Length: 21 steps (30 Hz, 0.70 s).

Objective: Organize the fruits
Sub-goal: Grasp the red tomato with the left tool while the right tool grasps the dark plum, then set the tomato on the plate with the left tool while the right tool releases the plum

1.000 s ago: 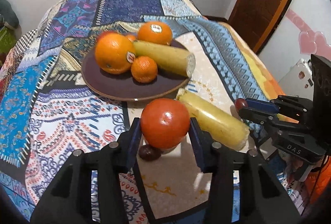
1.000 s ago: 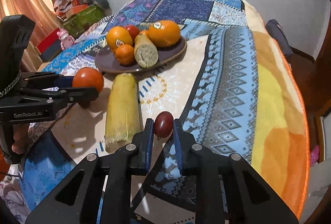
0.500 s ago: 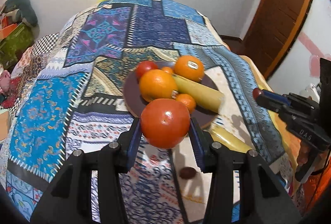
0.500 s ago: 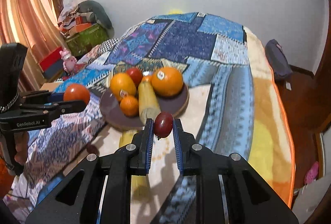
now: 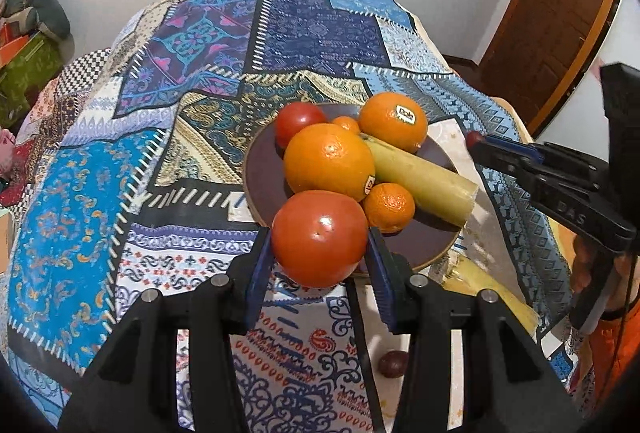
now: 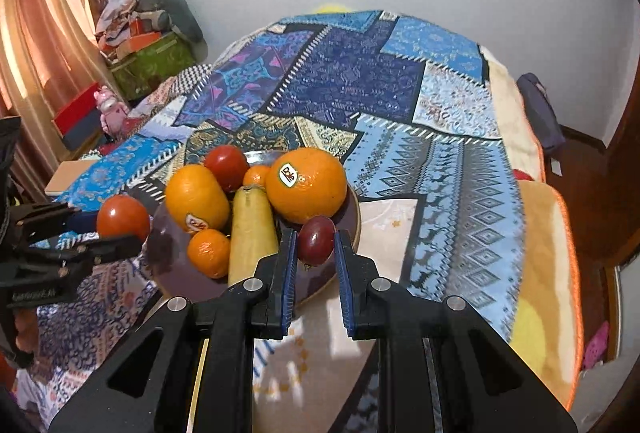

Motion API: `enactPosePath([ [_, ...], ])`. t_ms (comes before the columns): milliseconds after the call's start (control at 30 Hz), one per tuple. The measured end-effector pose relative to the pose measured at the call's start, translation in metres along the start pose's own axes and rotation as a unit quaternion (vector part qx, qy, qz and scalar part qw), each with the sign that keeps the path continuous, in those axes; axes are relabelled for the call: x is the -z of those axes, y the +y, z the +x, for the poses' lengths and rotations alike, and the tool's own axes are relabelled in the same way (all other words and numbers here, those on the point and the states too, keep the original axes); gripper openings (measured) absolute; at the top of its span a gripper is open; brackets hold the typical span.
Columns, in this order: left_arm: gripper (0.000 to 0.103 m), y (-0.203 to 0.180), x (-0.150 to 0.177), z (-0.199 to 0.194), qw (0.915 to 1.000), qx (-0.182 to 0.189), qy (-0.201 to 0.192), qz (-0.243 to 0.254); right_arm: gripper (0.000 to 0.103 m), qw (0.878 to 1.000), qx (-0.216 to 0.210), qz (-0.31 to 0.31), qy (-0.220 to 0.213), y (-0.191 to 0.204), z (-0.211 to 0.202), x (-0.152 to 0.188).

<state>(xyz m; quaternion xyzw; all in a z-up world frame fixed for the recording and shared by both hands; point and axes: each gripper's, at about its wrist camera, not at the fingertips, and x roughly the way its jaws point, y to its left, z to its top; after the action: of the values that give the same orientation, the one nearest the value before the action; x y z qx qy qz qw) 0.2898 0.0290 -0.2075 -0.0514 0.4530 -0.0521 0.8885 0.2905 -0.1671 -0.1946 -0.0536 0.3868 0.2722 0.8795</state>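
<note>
Left gripper (image 5: 320,253) clamped on tomato (image 5: 319,237), right gripper (image 6: 316,253) pinching small dark-red fruit (image 6: 316,240), both fruits held just ahead of jaws over brown plate (image 5: 260,185), likely for dropping onto the pile.

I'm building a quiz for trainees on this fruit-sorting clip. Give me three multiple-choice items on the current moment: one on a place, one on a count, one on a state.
1. Where does the small dark-red fruit sit?
A. on the cloth beside the plate
B. between the right gripper's pads
C. under the big orange

2. How many oranges of any size lie on the brown plate?
A. two
B. four
C. six

3. What state is the left gripper in?
A. shut on the red tomato
B. open and empty
C. shut on a yellow stalk

Answers:
1 B, the right gripper clamps it above the plate's rim.
2 B, two large and two small ones show.
3 A, both pads press the red tomato.
</note>
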Motion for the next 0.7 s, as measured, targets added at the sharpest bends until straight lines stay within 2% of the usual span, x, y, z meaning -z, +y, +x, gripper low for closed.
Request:
enactPosePath([
  [300, 0.046, -0.006, 0.0, 0.01, 1.0, 0.004, 0.006, 0.007, 0.018, 1.0, 0.001, 0.002, 0.029, -0.002, 0.029, -0.002],
  [533, 0.046, -0.008, -0.004, 0.013, 0.9999, 0.001, 0.011, 0.005, 0.02, 0.999, 0.0, 0.005, 0.036, -0.002, 0.032, -0.002],
  [600, 0.05, -0.01, -0.004, 0.012, 0.9999, -0.001, 0.012, 0.01, 0.026, 0.999, 0.001, 0.002, 0.035, -0.002, 0.029, -0.002],
  [700, 0.058, -0.015, -0.004, 0.006, 0.9999, 0.003, 0.004, 0.016, 0.03, 1.0, 0.007, -0.007, 0.027, 0.0, 0.021, -0.002],
])
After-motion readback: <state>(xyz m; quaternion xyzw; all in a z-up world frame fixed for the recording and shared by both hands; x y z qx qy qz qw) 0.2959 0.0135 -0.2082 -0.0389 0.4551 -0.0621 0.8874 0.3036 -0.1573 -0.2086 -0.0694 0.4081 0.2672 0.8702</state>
